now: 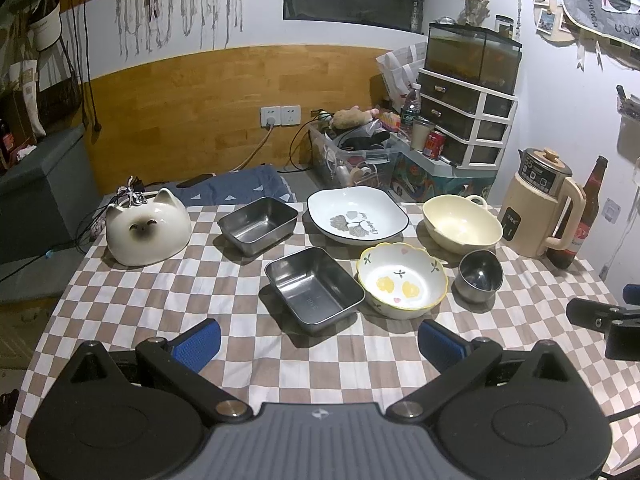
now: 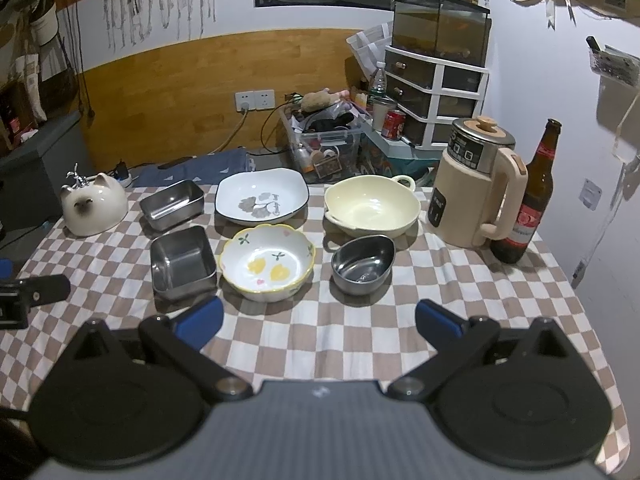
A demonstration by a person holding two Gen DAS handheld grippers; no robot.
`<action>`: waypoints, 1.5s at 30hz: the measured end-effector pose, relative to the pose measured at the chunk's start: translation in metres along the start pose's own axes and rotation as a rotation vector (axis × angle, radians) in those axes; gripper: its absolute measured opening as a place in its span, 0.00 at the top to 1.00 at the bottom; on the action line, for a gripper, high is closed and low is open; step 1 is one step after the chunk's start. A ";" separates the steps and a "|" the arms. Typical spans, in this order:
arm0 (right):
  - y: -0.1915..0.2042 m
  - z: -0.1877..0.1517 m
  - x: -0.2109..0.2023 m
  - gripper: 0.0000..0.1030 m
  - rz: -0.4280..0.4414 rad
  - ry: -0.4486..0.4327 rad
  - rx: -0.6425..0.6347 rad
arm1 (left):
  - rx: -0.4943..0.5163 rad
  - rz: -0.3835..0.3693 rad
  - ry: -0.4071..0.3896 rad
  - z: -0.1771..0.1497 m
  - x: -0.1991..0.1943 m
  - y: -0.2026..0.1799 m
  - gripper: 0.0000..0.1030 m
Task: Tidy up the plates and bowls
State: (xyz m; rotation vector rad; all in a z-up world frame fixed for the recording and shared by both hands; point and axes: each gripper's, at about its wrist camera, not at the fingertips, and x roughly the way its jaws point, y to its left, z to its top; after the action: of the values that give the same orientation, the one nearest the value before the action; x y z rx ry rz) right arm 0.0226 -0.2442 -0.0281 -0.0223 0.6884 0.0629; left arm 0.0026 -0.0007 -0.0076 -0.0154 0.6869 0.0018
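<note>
Checked tablecloth [image 1: 132, 292] ahead carries unsorted dishes. We hold left gripper [image 1: 318, 342] and right gripper [image 2: 318, 322] back, jaws apart and empty, likely choosing a first piece.

Quick count of what's on the worktop [image 2: 360, 336]: two steel rectangular trays [image 2: 183, 263] [image 2: 172, 204], one round steel bowl [image 2: 363, 265], one flowery scalloped bowl [image 2: 267, 267], one cream bowl with handles [image 2: 372, 210], one squarish white plate [image 2: 262, 202], plus one cat-shaped ceramic thing [image 2: 94, 210], one kettle [image 2: 476, 188], one bottle [image 2: 528, 196].
</note>
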 end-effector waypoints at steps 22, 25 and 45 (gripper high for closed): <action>0.001 0.001 -0.001 0.00 0.007 0.002 -0.017 | 0.001 -0.003 0.004 0.001 0.003 0.001 0.00; 0.000 0.001 -0.001 0.00 0.006 0.002 -0.017 | 0.001 -0.003 0.004 0.001 0.003 0.001 0.00; 0.000 0.000 0.000 0.00 0.005 0.003 -0.019 | -0.002 -0.003 0.007 -0.001 0.007 0.000 0.00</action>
State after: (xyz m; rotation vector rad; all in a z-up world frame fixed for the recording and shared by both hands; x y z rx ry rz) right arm 0.0225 -0.2439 -0.0278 -0.0392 0.6914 0.0748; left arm 0.0075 -0.0007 -0.0133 -0.0183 0.6940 -0.0004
